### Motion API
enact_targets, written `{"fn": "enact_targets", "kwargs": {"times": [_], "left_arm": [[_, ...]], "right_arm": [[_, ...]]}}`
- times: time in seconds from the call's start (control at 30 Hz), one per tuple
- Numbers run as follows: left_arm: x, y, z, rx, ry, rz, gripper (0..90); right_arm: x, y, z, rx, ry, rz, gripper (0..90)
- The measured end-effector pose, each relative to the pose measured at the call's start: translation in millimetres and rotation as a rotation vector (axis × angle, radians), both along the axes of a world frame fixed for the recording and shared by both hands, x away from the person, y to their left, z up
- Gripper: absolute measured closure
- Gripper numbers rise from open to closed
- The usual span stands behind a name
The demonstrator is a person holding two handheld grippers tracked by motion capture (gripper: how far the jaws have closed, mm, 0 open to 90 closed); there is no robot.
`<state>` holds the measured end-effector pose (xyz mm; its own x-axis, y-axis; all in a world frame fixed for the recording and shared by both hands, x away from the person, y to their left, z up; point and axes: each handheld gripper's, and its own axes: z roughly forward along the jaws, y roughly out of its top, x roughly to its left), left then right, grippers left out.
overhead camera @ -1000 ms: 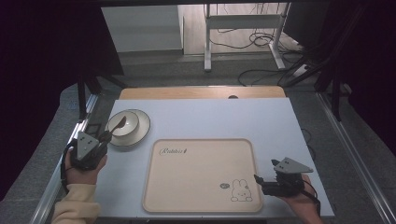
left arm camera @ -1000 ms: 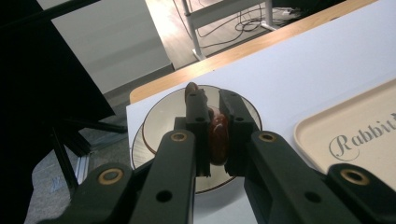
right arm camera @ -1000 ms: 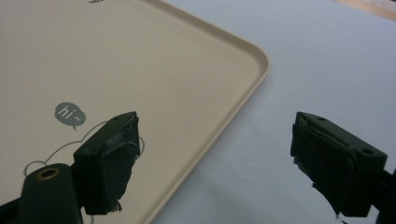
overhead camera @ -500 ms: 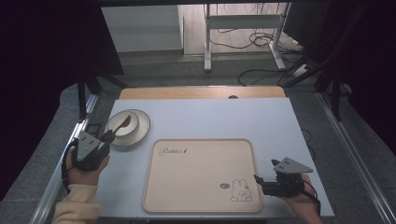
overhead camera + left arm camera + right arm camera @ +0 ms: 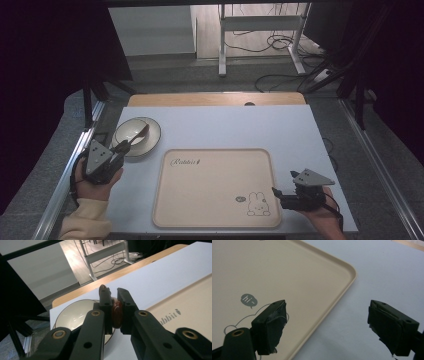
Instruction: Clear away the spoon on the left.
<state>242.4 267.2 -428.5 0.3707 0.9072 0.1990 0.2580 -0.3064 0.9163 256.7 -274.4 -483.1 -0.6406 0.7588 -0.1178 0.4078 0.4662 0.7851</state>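
Observation:
A white bowl (image 5: pixel 131 131) (image 5: pixel 72 315) sits on a saucer at the table's left, with a brown wooden spoon (image 5: pixel 139 135) (image 5: pixel 116 313) leaning in it. My left gripper (image 5: pixel 120 149) (image 5: pixel 114 298) is at the bowl's near-left rim. It is shut on the spoon's handle, which shows as a reddish-brown piece pinched between the black jaws. My right gripper (image 5: pixel 274 191) (image 5: pixel 327 322) is held low at the near right corner of the beige rabbit tray (image 5: pixel 215 190) (image 5: pixel 287 272). Its jaws are wide open with nothing between them, one over the tray and one over the table.
The tray (image 5: pixel 192 300) lies in the middle of the pale table (image 5: pixel 225 125), with a rabbit drawing and a "hi" bubble near its right front corner. A wooden strip (image 5: pixel 215 99) borders the far edge. Metal rails run along both sides, and cables lie on the floor beyond.
My left gripper has edged slightly to the right with the spoon in it. The right gripper has stayed still.

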Motion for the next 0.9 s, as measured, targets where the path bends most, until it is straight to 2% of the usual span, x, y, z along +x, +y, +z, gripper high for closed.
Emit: {"fn": "enact_targets", "kwargs": {"times": [0.27,0.9], "left_arm": [[-1.2,-11.8,1.1,0.011,0.013,-0.05,84.2],[-10.4,-32.0,-4.6,0.043,0.025,-0.11,84.2]], "right_arm": [[-0.1,0.0,0.1,0.003,0.0,0.0,16.2],[-0.4,-0.6,0.3,-0.002,-0.004,0.0,16.2]]}}
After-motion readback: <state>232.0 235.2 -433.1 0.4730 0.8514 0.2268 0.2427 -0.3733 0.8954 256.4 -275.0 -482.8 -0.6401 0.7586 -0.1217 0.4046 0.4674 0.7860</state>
